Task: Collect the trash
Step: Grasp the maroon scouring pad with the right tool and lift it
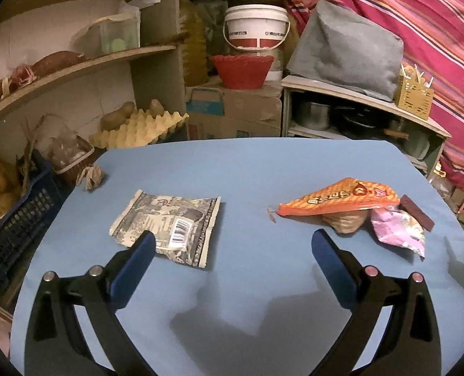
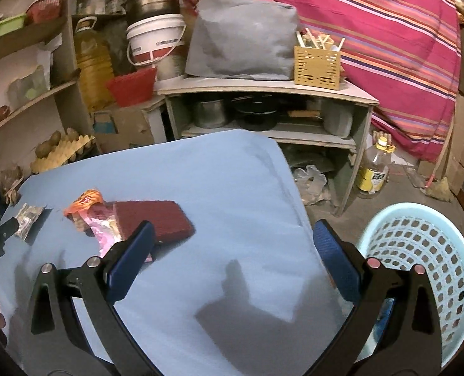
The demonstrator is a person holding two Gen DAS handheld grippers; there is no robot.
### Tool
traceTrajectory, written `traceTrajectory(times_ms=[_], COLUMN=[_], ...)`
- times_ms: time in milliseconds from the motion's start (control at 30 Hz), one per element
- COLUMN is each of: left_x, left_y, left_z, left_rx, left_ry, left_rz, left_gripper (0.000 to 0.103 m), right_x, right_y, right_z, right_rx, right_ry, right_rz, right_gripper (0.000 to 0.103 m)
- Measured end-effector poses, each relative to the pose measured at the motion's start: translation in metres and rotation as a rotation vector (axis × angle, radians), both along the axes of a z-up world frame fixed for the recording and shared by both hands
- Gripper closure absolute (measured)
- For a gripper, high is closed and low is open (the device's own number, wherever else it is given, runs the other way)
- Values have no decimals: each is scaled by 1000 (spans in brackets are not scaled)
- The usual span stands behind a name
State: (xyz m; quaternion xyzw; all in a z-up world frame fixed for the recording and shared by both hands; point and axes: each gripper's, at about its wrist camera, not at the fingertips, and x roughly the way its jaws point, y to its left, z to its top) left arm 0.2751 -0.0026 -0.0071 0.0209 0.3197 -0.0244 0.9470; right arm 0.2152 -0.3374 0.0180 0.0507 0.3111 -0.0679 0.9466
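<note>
Nearest the lens in the left wrist view, the left tool (image 1: 233, 246) fills the bottom of the frame, its blue-padded fingers spread wide with nothing between them, above the blue worktop (image 1: 247, 169). Its left finger tip overlaps the lower corner of a grey printed wrapper (image 1: 169, 227) lying flat at centre left, barcode upward; whether they touch cannot be told. At centre right lies an orange snack bag (image 1: 338, 199), resting over a tan lump that is hard to identify. Just right of it, a crumpled pink wrapper (image 1: 398, 228) touches a dark red pad (image 1: 417, 213).

In the right wrist view the right tool (image 2: 232, 235) is likewise spread wide and holds nothing, low in the frame over the worktop's right-hand edge. Its left finger overlaps the near edge of the dark red pad (image 2: 160, 219), with the pink wrapper (image 2: 102, 230) and orange bag (image 2: 84, 200) just left of it. At the lower right, beside the worktop, stands a pale blue perforated basket (image 2: 426, 250).
</note>
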Motion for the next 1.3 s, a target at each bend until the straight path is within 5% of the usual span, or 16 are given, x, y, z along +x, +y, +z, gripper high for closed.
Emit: traceTrajectory(times_ms=[367, 700, 1067, 1300], left_x=[28, 40, 44, 43], left_y=[4, 5, 7, 0], left_z=[-4, -8, -8, -9], left_rx=[-23, -25, -31, -12], left_ry=[23, 44, 48, 45], left_rz=[10, 13, 10, -11], left_gripper=[6, 6, 6, 6], right_x=[35, 58, 67, 57], right_y=[39, 78, 77, 53], right_z=[-13, -35, -46, -35], right_rx=[-27, -153, -99, -50], right_ry=[44, 123, 181, 155], right_rz=[99, 155, 224, 210], right_gripper=[5, 8, 53, 68])
